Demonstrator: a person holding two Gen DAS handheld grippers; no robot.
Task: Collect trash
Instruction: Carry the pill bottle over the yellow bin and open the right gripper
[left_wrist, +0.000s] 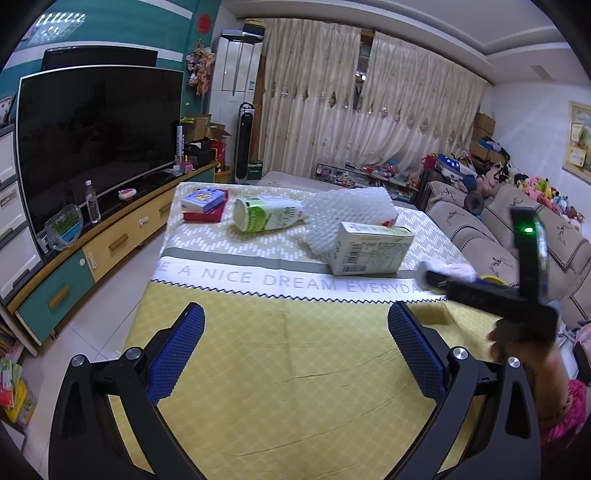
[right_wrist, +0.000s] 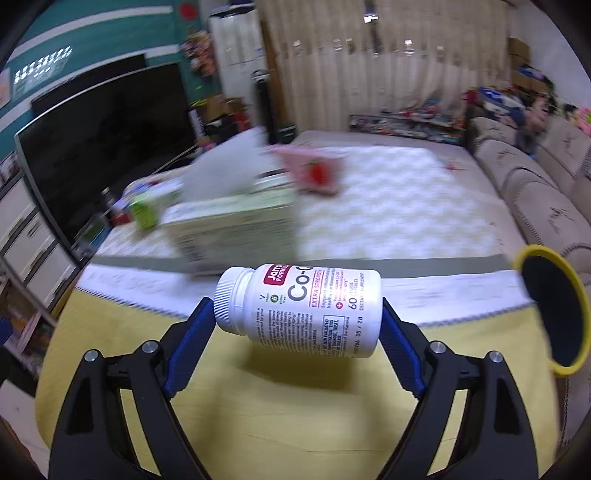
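Pill bottle (right_wrist: 301, 310) pinched end to end, cap against one blue pad and base against the other, by right gripper (right_wrist: 298, 325), lifted clear above yellow cloth of desk (right_wrist: 295, 417), judging by the shadow beneath. Held sideways, probably because picked up as it lay. Yellow-rimmed bin (right_wrist: 554, 306) at three o'clock beside the desk edge, mouth turned toward the load, so likely the drop spot. Left gripper (left_wrist: 295, 350) spread wide with nothing between the pads, hovering over bare cloth at six o'clock, seemingly kept back until needed. Remaining trash at twelve o'clock in the left view: green-and-white bottle (left_wrist: 267, 218) on its side, bubble wrap (left_wrist: 347, 210) just behind a pale carton (left_wrist: 369, 251), touching it. Small box stack (left_wrist: 205, 205) at eleven o'clock, well apart. Right view smeared with motion, so background details hard to tell.
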